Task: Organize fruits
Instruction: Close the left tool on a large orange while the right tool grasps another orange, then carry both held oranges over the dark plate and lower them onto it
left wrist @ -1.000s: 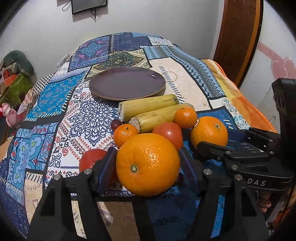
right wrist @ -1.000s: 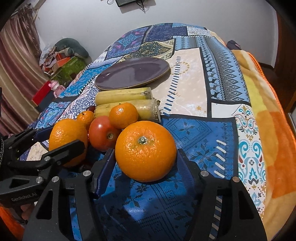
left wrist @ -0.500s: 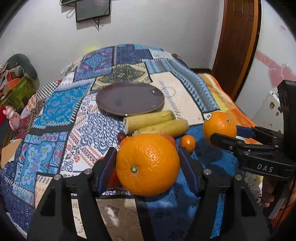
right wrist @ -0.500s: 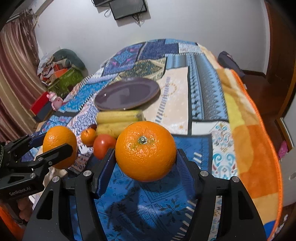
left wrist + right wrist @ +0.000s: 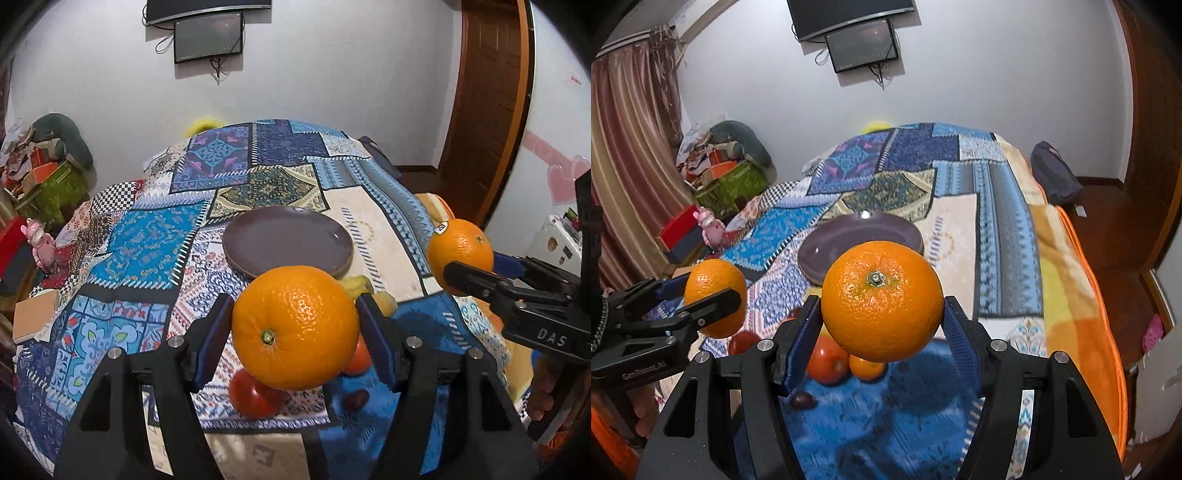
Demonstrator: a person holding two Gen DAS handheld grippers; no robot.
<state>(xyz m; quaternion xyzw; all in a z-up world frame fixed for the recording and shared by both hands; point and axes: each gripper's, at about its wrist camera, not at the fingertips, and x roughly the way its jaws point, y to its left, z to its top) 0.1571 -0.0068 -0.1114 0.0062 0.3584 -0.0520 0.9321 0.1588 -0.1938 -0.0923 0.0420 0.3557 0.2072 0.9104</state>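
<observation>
Here, nearest the left wrist camera, the left gripper (image 5: 295, 328) has its blue-padded fingers (image 5: 216, 332) clamped on a big round glossy orange (image 5: 295, 326), pebbled skin bright, green stem dimple facing the lens, held in the air above the bed. The right gripper (image 5: 881, 321) grips a second large orange (image 5: 882, 301) the same way, its stem button turned upward; seen from the left wrist, that fruit carries a small sticker.

Below them on the blue patchwork bedspread (image 5: 147, 243) lie a red tomato (image 5: 255, 397), a small dark plum-like fruit (image 5: 356, 398), a small tangerine (image 5: 866, 365) and pale yellow stalk pieces (image 5: 356, 286), mostly hidden behind the held fruit.

Farther back sits a round, dark purple ceramic plate (image 5: 288, 243). Beyond, a dark screen (image 5: 208, 35) hangs on the white wall.
</observation>
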